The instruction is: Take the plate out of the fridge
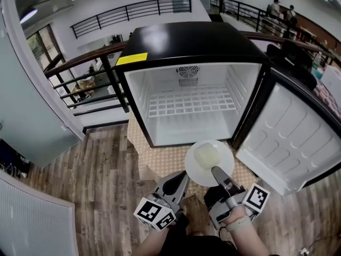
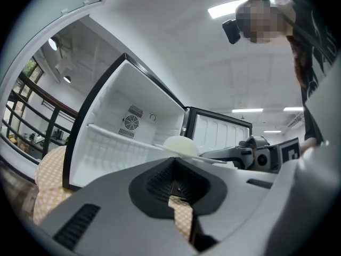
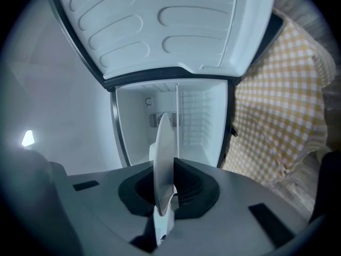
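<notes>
One plate (image 1: pixel 226 154) is held outside the fridge (image 1: pixel 192 41), just in front of its open mouth and above the checked cloth (image 1: pixel 160 159). It is clamped at its near rim by the right gripper (image 1: pixel 216 170). In the right gripper view the two jaws are seen closed on the plate, which stands edge-on between them. One pale lump (image 1: pixel 205 156) is carried on the plate.

The left gripper (image 1: pixel 183 176) is held low, just beside the right one. In the left gripper view its two jaws are seen pressed together with nothing between them.

The fridge is seen with its one door (image 1: pixel 298 137) swung wide to the right. One wire shelf (image 1: pixel 192 101) is fitted inside and one fan grille (image 1: pixel 188 71) is set in the back wall. One yellow label (image 1: pixel 131 58) is stuck at the front left of the black top. Two people (image 1: pixel 282 10) can be made out far off by the railing.
</notes>
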Demonstrator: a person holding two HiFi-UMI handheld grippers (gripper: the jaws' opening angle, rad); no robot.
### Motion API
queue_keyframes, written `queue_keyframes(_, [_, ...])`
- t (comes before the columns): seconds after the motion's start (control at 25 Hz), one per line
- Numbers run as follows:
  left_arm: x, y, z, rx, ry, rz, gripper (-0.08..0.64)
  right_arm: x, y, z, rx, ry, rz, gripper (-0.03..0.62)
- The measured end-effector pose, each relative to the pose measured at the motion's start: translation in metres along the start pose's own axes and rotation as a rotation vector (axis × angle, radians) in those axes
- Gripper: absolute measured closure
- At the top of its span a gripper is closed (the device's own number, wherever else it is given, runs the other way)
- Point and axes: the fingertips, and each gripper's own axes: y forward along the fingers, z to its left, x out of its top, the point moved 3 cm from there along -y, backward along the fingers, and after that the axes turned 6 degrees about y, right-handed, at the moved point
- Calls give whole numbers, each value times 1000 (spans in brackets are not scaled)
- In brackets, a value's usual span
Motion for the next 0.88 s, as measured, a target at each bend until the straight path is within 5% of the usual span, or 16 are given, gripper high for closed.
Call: queue_keyframes(0.88, [-18,-97,-96,60,-11,-12,551,-59,-125,3,7,-1,30,548])
